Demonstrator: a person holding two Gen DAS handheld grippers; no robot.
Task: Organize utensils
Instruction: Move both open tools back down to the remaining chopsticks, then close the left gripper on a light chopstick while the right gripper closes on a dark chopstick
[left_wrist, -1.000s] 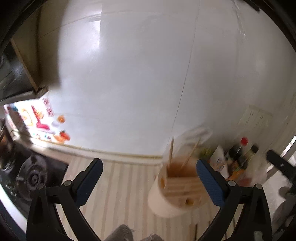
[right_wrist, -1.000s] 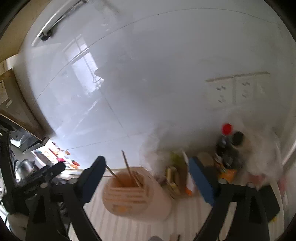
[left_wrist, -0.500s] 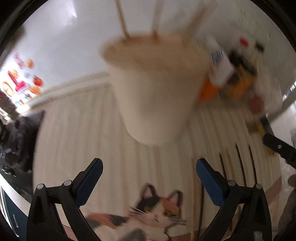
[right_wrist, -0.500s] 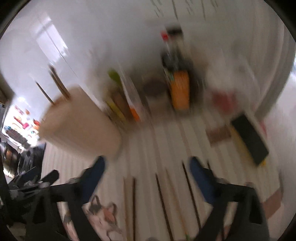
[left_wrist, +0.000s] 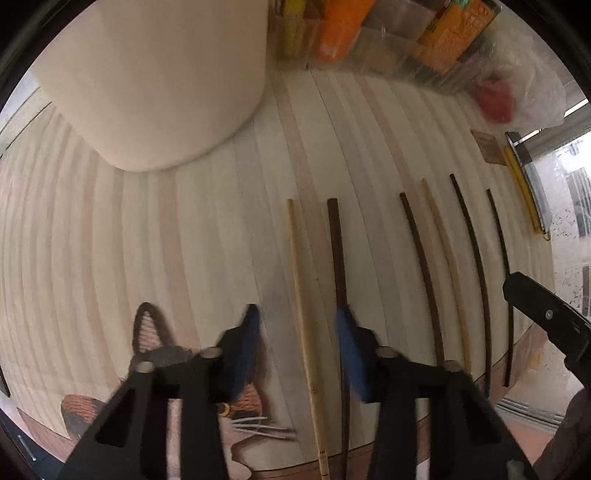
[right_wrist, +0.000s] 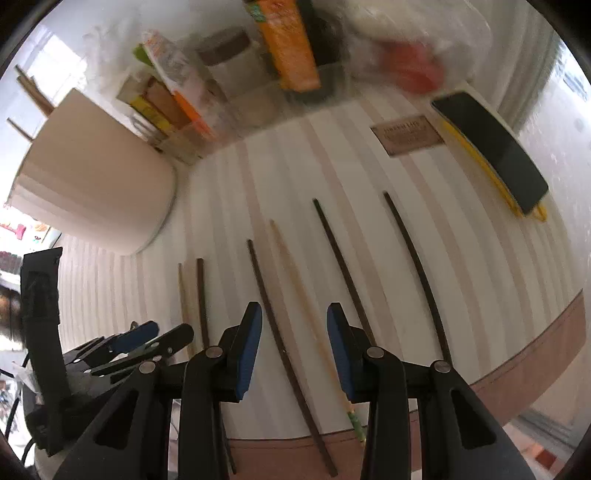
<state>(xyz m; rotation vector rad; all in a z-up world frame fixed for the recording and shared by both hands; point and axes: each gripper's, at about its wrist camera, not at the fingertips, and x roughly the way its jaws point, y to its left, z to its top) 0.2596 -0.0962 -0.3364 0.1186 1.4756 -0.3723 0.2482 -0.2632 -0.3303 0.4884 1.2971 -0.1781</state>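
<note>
Blue-padded jaws, wide before, just narrowed: left gripper (left_wrist: 299, 347), right gripper (right_wrist: 293, 343) astride chopsticks (right_wrist: 275, 321).

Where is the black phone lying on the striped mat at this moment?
In the right wrist view the black phone lies at the far right of the striped mat, beside a small brown card, beyond the row of chopsticks.

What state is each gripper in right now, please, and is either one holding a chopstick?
Left gripper: open, jaws have just been closing around a pale chopstick; not gripped yet.
Right gripper: open, jaws have just been closing; two chopsticks lie between them, nothing held.
</note>
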